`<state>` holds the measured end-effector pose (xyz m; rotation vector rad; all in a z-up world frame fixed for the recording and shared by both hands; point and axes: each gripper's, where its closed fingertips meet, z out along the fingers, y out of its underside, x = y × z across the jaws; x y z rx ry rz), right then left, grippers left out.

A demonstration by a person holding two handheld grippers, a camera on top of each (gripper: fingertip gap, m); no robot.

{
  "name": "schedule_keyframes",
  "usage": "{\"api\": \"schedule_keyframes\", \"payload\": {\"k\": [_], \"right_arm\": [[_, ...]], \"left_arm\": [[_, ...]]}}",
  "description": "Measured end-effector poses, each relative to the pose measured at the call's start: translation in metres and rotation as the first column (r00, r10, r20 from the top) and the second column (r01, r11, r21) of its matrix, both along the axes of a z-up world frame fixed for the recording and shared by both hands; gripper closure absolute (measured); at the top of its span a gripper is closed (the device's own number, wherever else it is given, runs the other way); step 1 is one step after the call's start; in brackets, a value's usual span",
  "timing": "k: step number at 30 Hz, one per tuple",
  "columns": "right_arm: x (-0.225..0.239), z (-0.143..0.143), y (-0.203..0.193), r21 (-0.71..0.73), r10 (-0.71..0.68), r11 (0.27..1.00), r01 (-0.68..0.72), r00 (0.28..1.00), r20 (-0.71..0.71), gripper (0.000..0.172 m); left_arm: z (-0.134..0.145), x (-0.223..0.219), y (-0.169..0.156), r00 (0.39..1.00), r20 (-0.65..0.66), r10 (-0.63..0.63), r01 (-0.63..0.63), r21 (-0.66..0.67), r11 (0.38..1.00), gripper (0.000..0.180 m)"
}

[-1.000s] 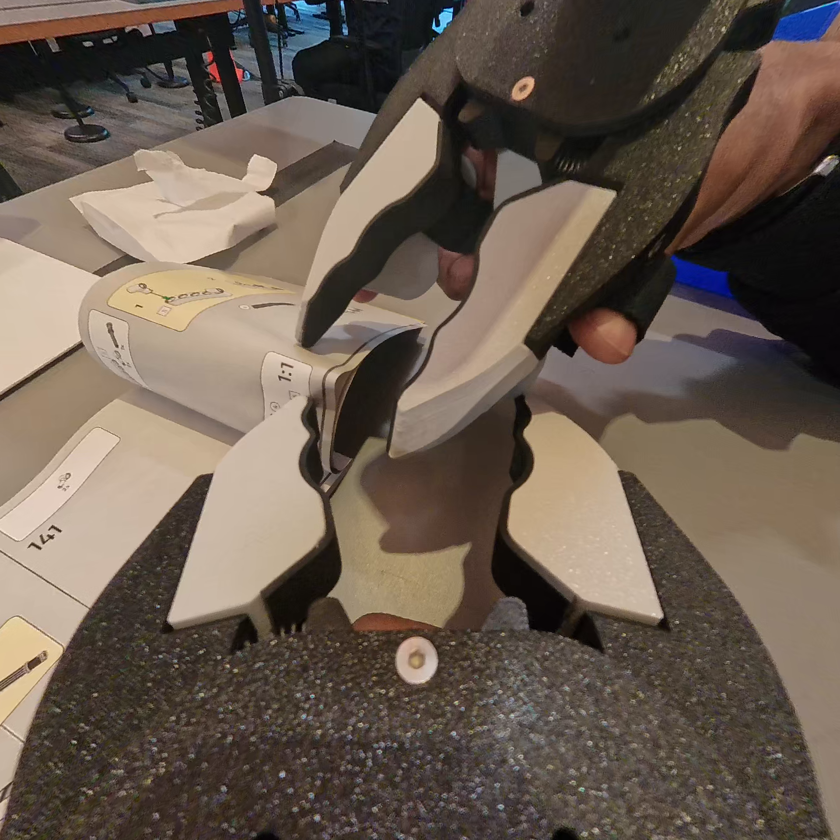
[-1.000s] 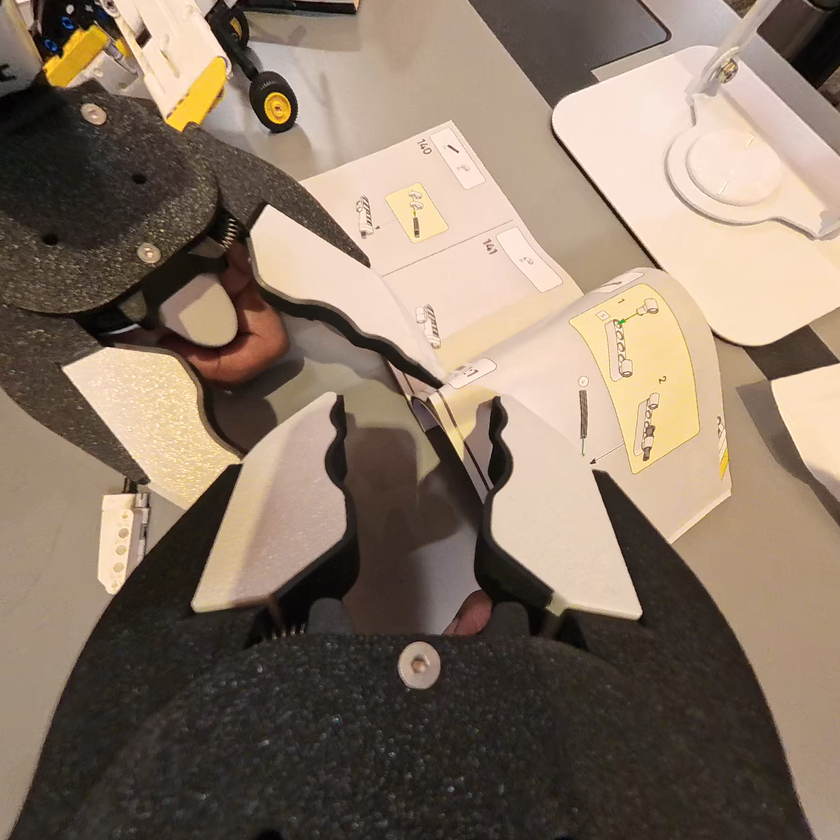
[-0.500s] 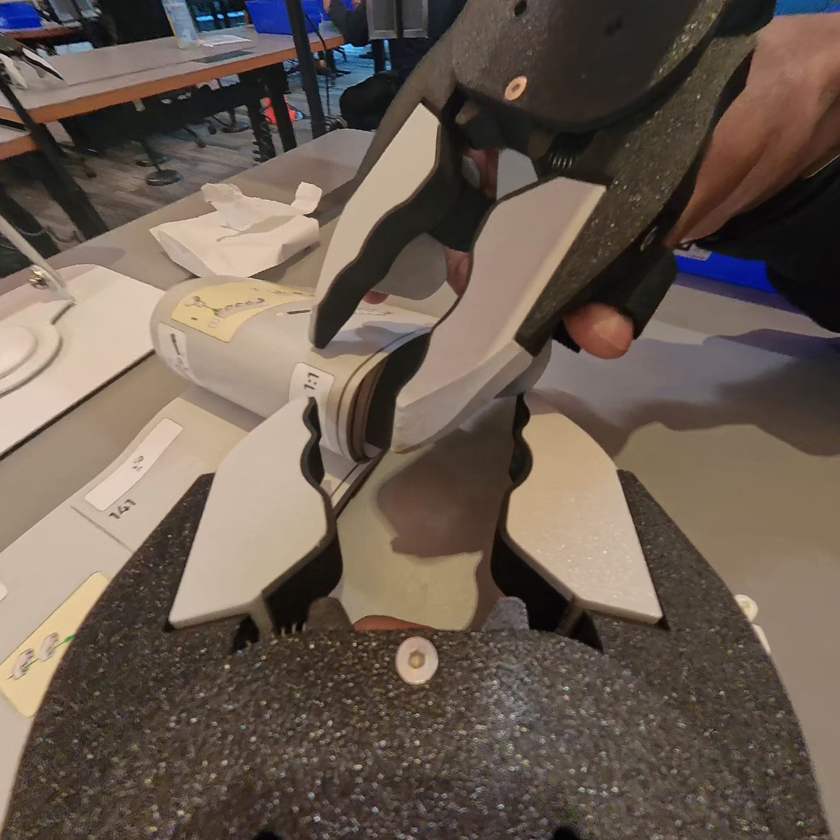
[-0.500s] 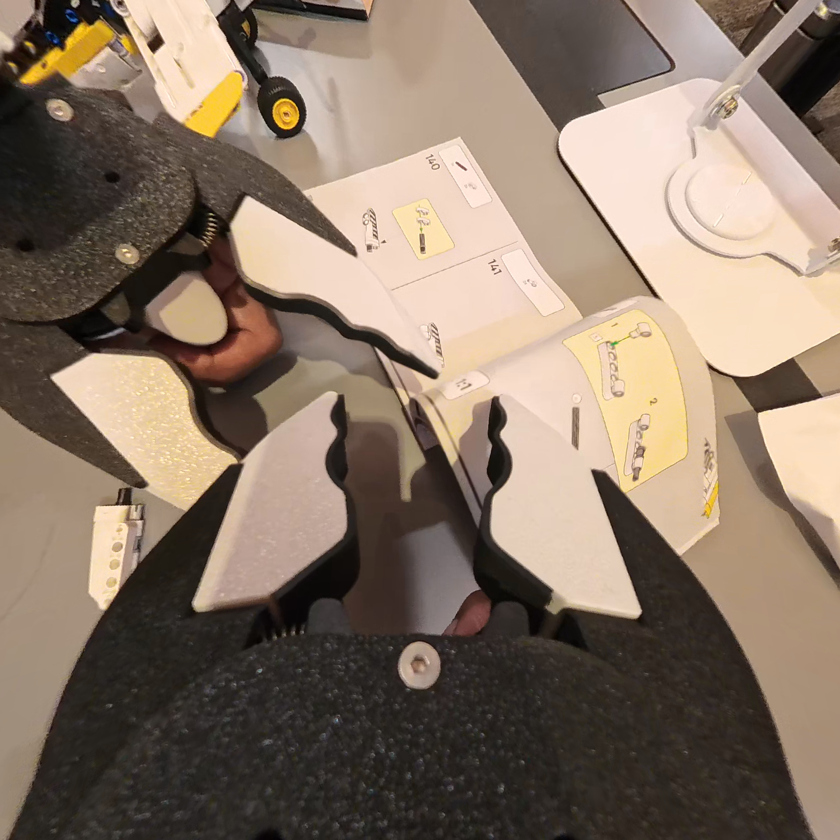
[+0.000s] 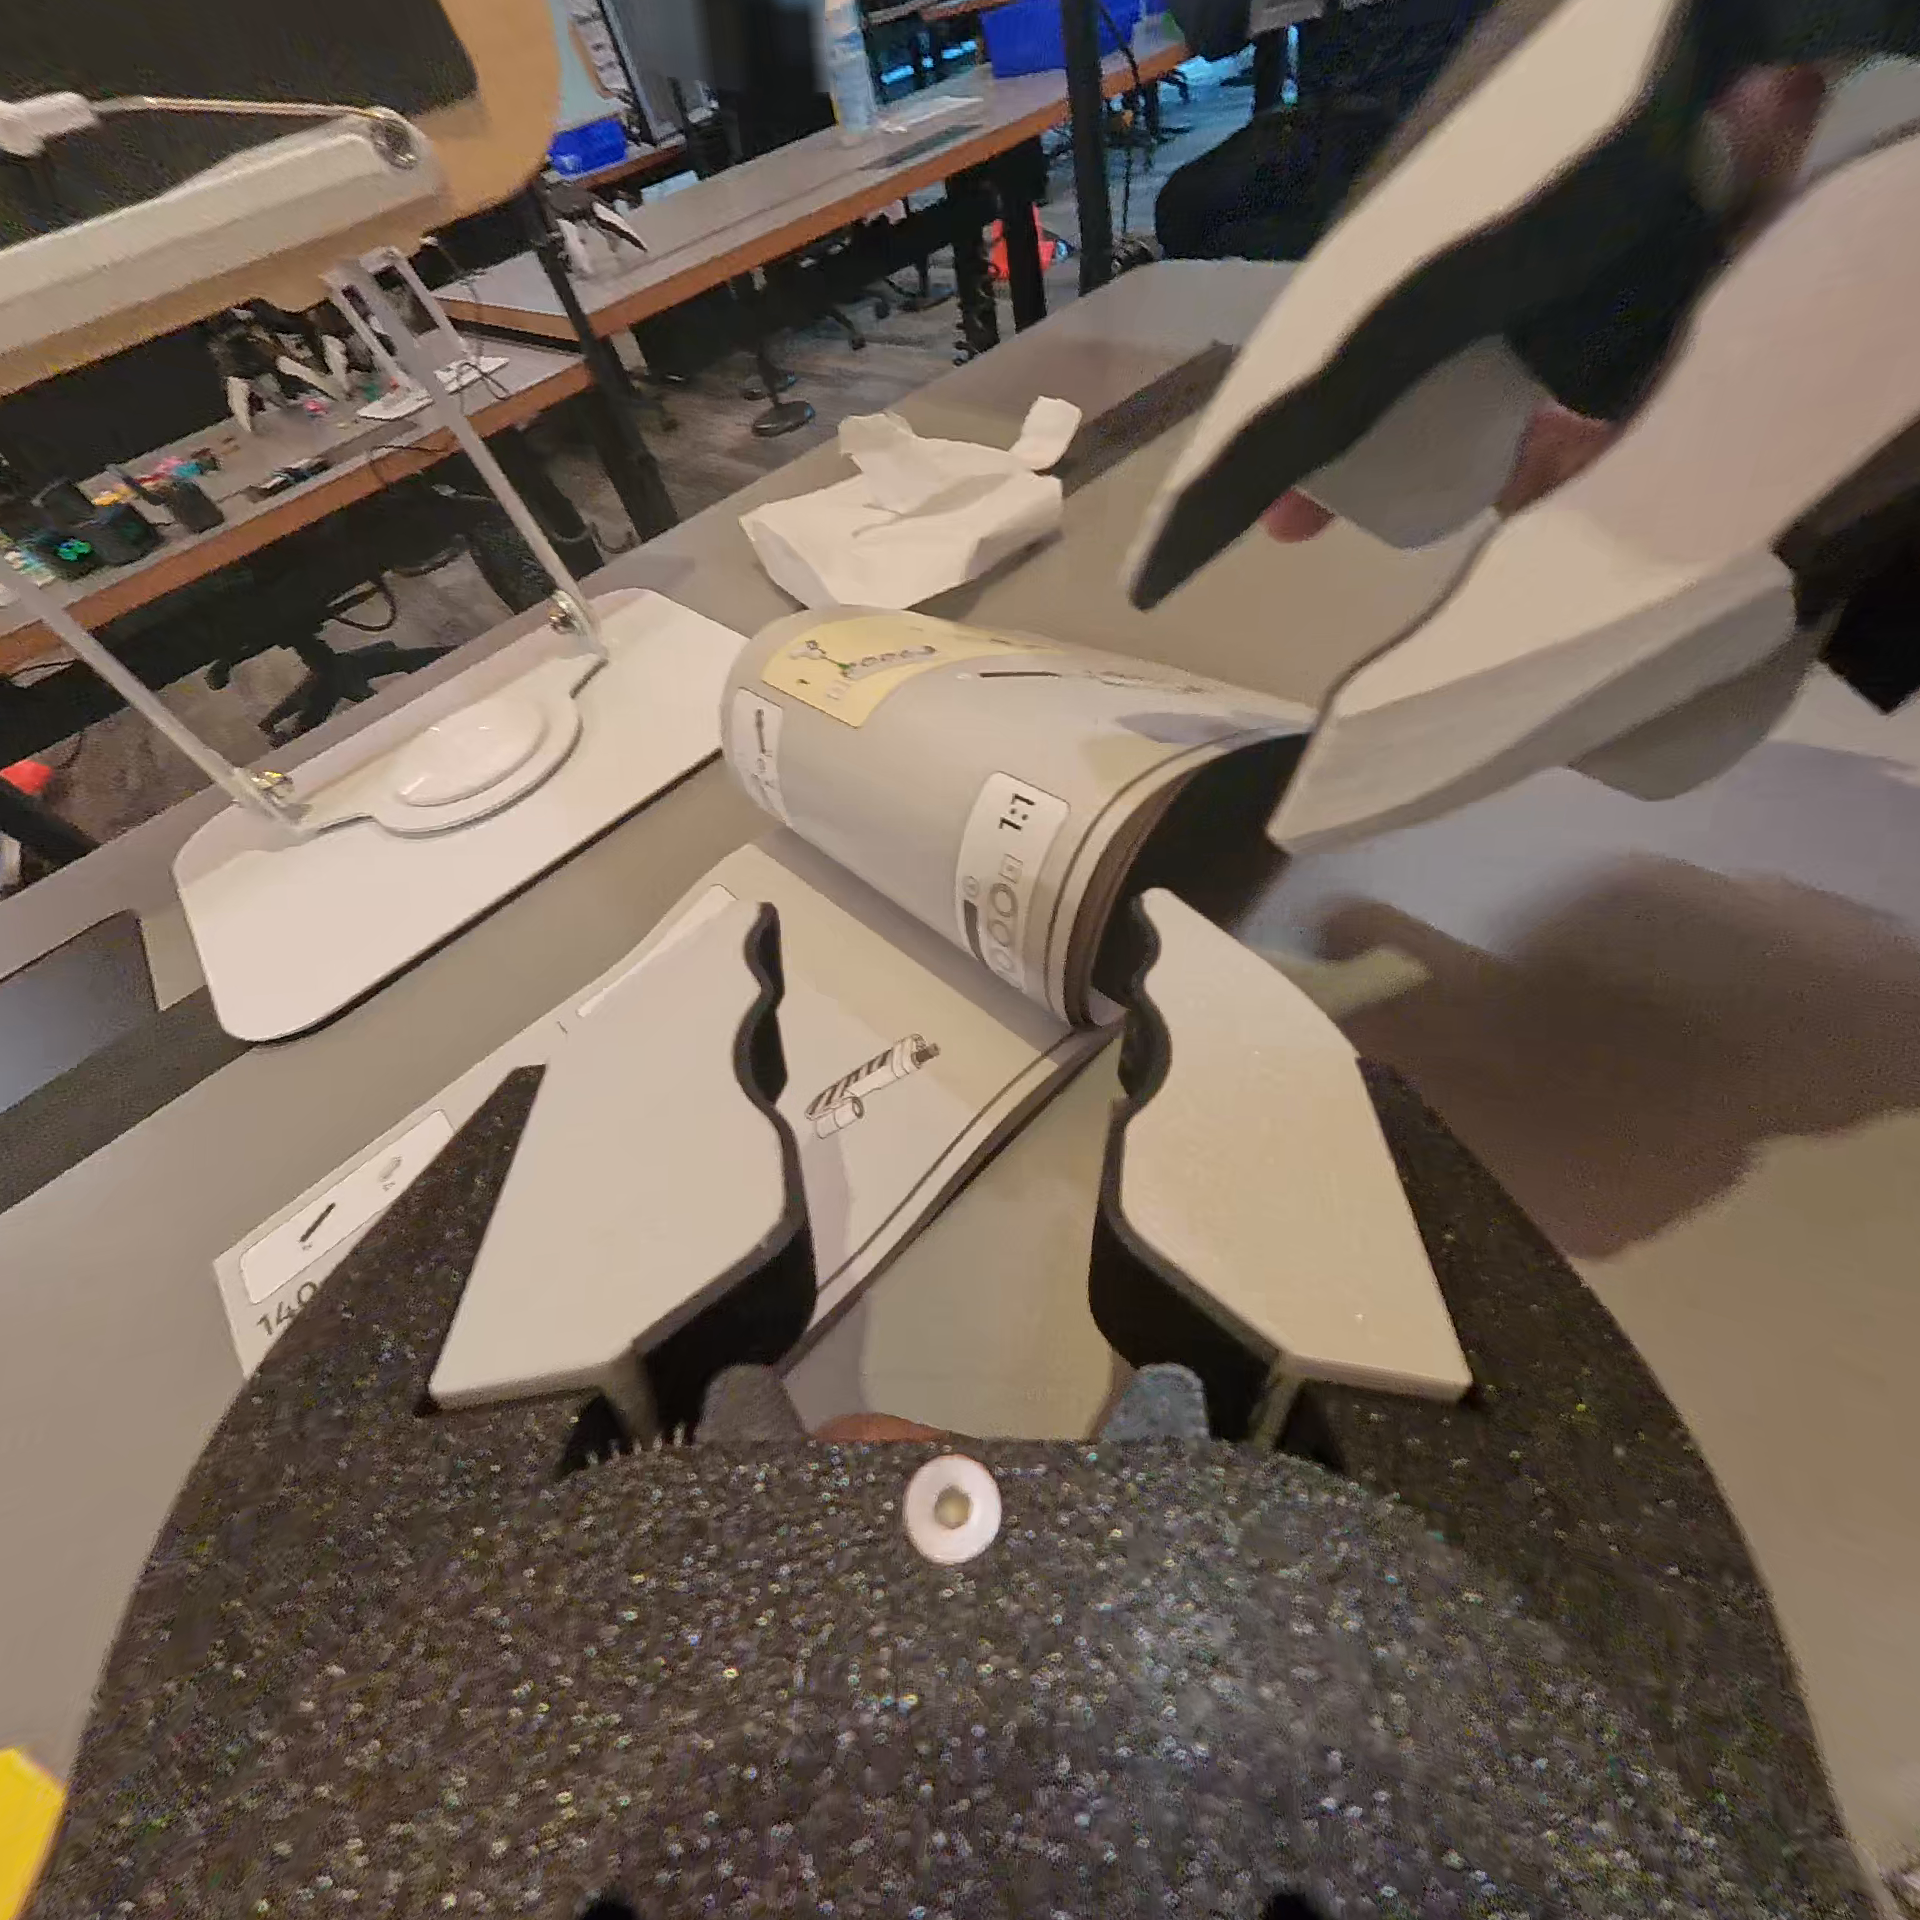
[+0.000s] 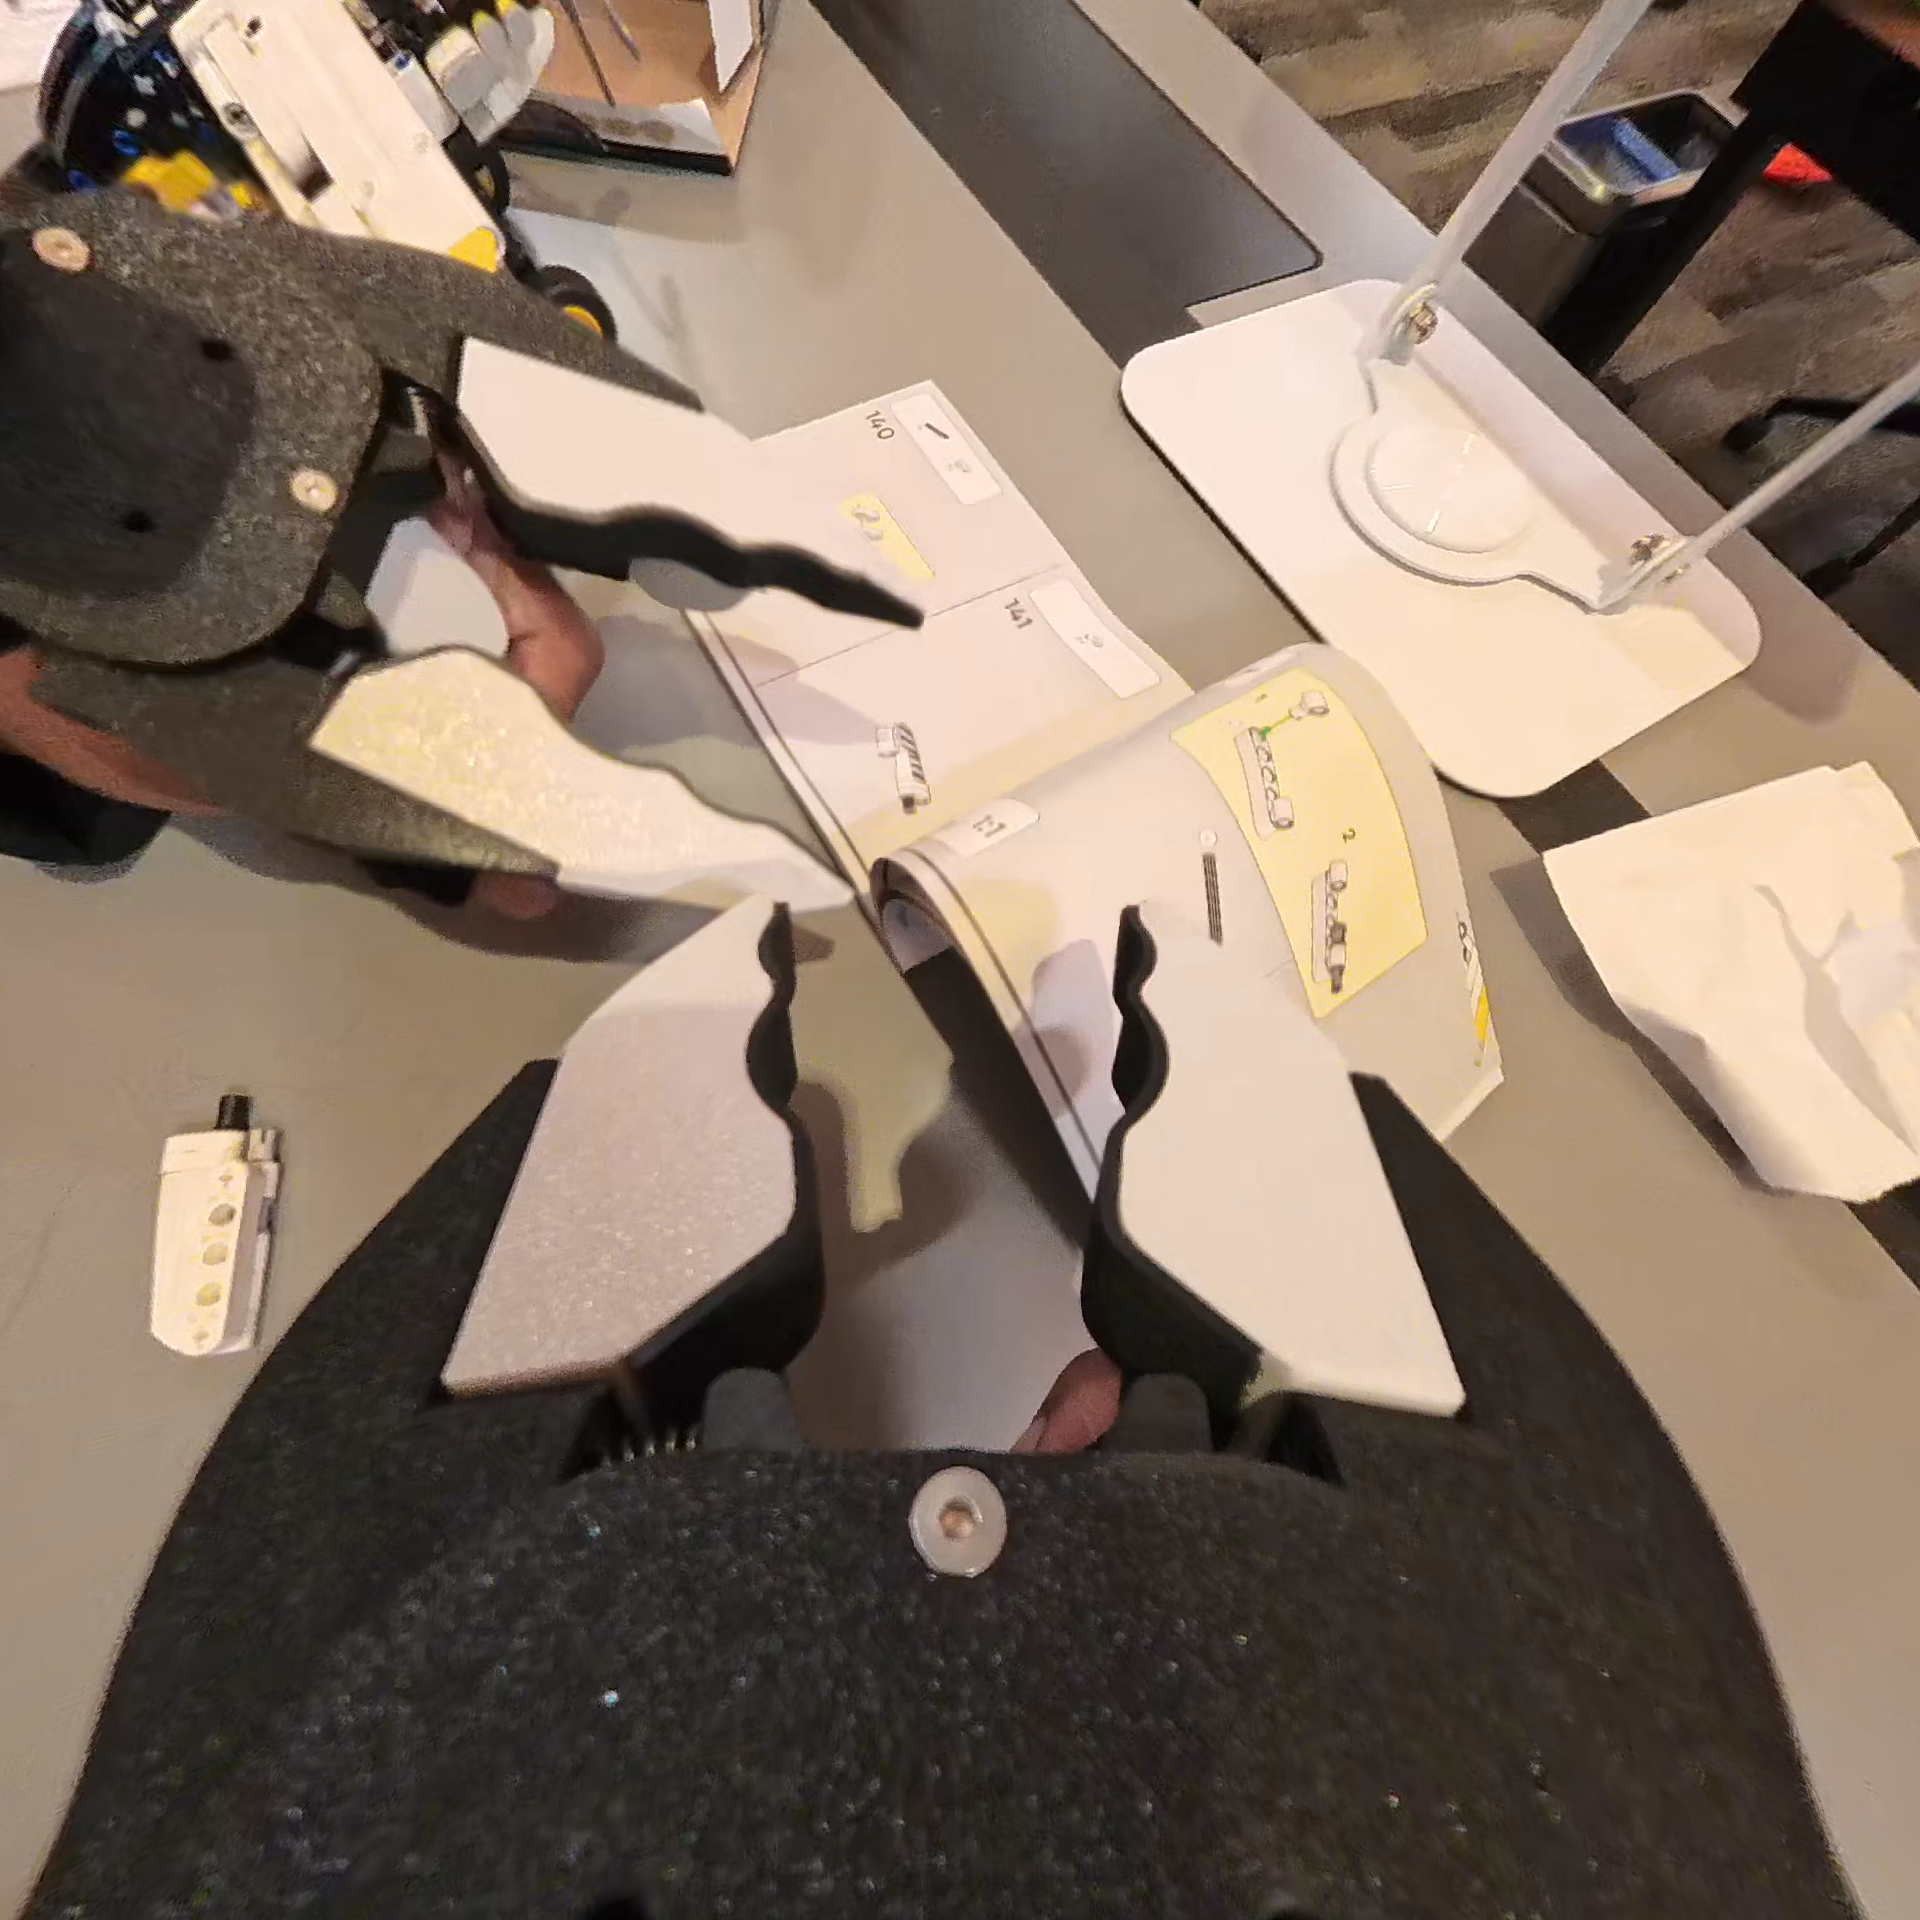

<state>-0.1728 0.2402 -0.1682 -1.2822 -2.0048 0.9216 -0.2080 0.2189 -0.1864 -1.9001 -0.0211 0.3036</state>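
The instruction booklet point(image 6: 1039, 644) lies open on the grey bench point(image 6: 312, 1018), its right-hand pages point(image 5: 894, 769) curled over in a loose roll. Left gripper point(image 5: 951, 977): fingers apart, clamping nothing, one fingertip just beside the roll's open end. Right gripper point(image 6: 951, 966): fingers apart over the curled pages, clamping nothing. The paper is judged light, thin, springy and easily creased; take hold at the free page edge.

Booklet point(image 6: 997, 582) mid-table point(image 6: 312, 1018); lamp base point(image 6: 1455, 582) behind-right, tissue point(image 6: 1745, 977) right, toy vehicle point(image 6: 312, 177) far-left, brick piece point(image 6: 208, 1236) near-left.
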Motion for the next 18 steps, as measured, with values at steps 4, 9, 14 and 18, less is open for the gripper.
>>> {"api": "schedule_keyframes", "payload": {"k": [4,9,14,18], "right_arm": [[0.013,-0.007,0.003,-0.024,-0.047,0.999,0.046,0.998,-0.032,0.113],[0.031,-0.017,0.003,-0.056,-0.104,0.993,0.1,0.992,-0.075,0.115],[0.047,-0.036,0.004,-0.074,-0.129,0.989,0.125,0.99,-0.058,0.114],[0.053,-0.045,0.007,-0.027,-0.131,0.991,0.13,0.991,-0.038,0.114]], "left_arm": [[0.001,-0.005,0.001,0.999,-0.025,0.045,-0.045,0.007,0.999,0.119],[-0.001,-0.009,0.004,0.993,-0.083,0.079,-0.08,-0.016,0.997,0.12],[-0.003,-0.019,0.001,0.982,-0.096,0.161,-0.164,-0.026,0.986,0.121],[-0.008,-0.027,-0.007,0.964,-0.082,0.251,-0.256,-0.06,0.965,0.123]]}}
